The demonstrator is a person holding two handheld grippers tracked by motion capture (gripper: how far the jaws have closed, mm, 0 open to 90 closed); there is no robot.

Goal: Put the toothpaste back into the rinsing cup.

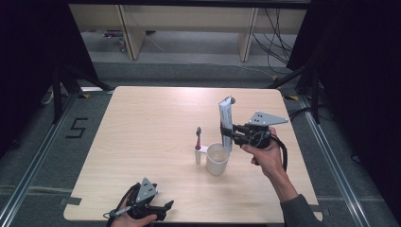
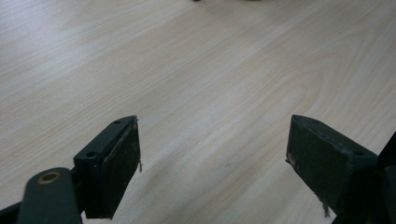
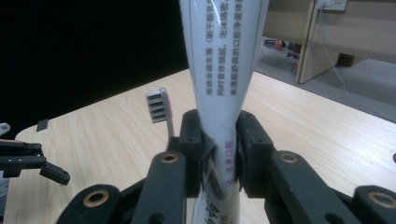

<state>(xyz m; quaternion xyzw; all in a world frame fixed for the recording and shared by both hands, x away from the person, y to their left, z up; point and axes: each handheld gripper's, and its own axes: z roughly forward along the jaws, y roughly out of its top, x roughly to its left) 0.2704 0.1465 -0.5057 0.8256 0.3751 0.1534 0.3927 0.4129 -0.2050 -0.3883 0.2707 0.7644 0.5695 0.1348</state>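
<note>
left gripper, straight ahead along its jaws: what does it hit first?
Probably nothing soon. The open left gripper points low across bare table. The mug and toothbrush look further on, possibly off-line; depth unclear.

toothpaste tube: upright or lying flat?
Upright. The toothpaste tube stands vertical, clamped near its lower part by the right gripper, beside the white cup. The right gripper view shows both jaws pinching it.

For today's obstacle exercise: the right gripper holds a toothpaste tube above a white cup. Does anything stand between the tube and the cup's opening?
Nothing visible does. The toothpaste tube, upright in the right gripper, hangs at the white cup's far rim. The toothbrush stands left of the cup, off that path.
</note>
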